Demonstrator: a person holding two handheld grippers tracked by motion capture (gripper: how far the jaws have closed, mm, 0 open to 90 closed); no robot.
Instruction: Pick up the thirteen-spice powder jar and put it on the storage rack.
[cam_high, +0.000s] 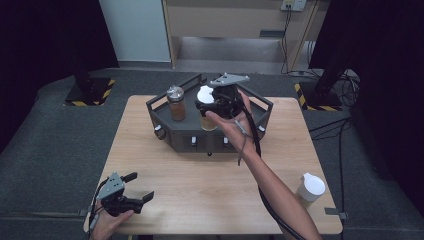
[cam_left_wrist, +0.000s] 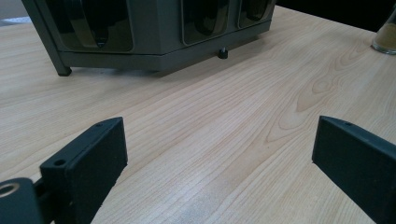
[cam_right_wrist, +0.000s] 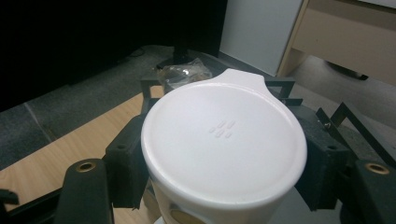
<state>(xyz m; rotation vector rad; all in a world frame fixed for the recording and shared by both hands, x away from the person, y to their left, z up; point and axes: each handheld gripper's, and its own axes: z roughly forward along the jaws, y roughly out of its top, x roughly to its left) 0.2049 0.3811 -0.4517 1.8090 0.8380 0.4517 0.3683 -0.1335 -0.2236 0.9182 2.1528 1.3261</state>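
Note:
My right gripper (cam_high: 212, 104) is shut on a jar with a white lid (cam_high: 205, 94) and yellowish contents, and holds it just above the dark rack (cam_high: 165, 118) at the back of the table. In the right gripper view its pads (cam_right_wrist: 128, 161) press on both sides of the jar (cam_right_wrist: 224, 135) just under the lid. A jar with a silver lid (cam_high: 176, 102) and brown contents stands upright in the rack's left part. My left gripper (cam_high: 140, 186) rests near the table's front left corner, open, with bare wood between its jaws (cam_left_wrist: 219, 154).
A second white-lidded jar (cam_high: 310, 187) stands near the table's front right edge. The rack's front wall (cam_left_wrist: 154, 51) faces the left gripper, and a jar's base (cam_left_wrist: 385, 37) shows far right. Dark floor mats surround the wooden table (cam_high: 200, 190).

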